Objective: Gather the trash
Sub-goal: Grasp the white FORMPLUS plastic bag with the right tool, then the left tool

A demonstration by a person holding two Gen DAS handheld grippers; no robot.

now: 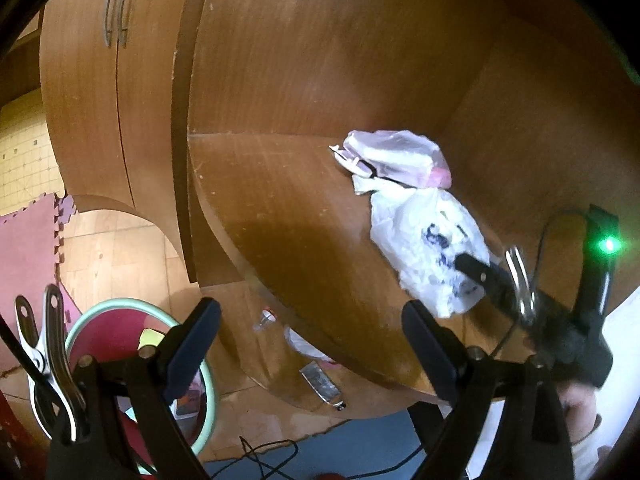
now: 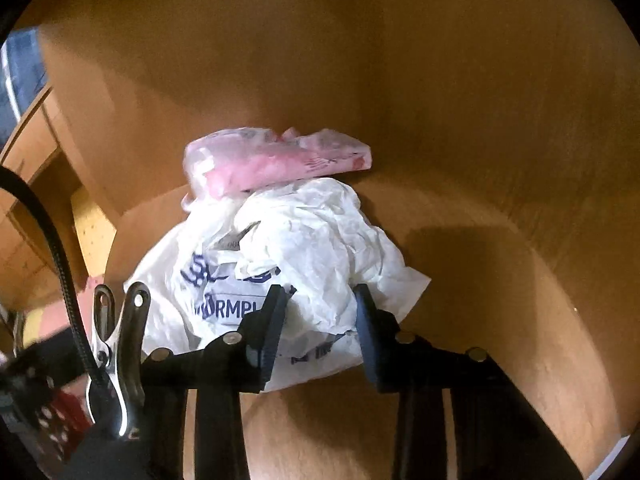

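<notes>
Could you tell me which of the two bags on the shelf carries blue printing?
The white crumpled bag nearer the right gripper; the pink translucent bag behind it has none.

Right gripper [image 2: 318, 320] angled down over a wooden shelf [image 2: 500, 280], dark fingers [image 2: 268, 336] pressed into either side of a crumpled white plastic bag [image 2: 304, 248] with blue lettering. Just behind, touching the bag, a pink translucent packet [image 2: 276, 160] against the back panel.

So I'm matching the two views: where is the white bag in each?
Left wrist: white bag right of centre on the wooden shelf, right gripper at it.
Right wrist: bag at centre, between the fingers.
Shared landmark: pink bag just behind it.
</notes>
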